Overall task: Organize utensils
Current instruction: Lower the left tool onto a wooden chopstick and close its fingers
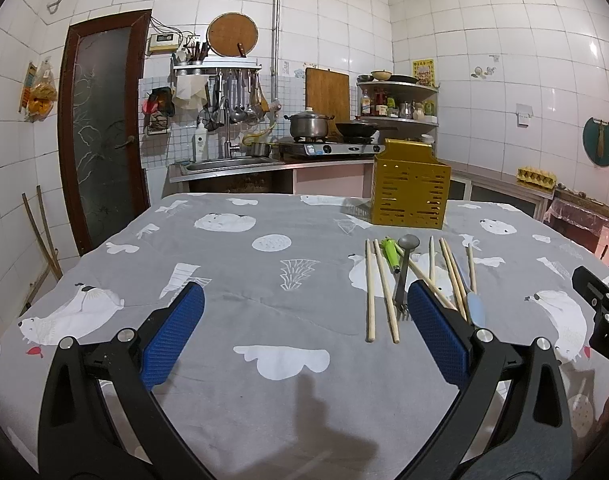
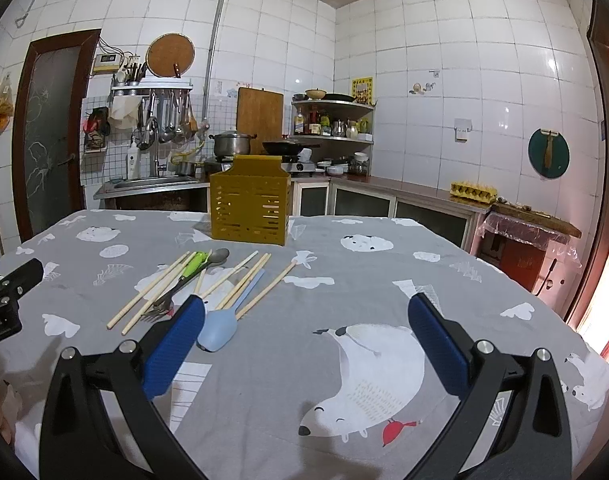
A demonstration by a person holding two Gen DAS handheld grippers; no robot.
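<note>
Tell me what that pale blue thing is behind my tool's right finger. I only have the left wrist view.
Observer: It is a pale blue spoon. The right wrist view shows its whole bowl, lying at the near end, with the handle pointing toward the yellow holder.
Operator: Is the right tool carrying anything?
Observer: No. The right tool is open over the cloth, with nothing between its fingers.
Operator: Is the spoon clear of the rest?
Observer: Not quite. Its handle runs close alongside two chopsticks; I cannot tell whether they touch.
</note>
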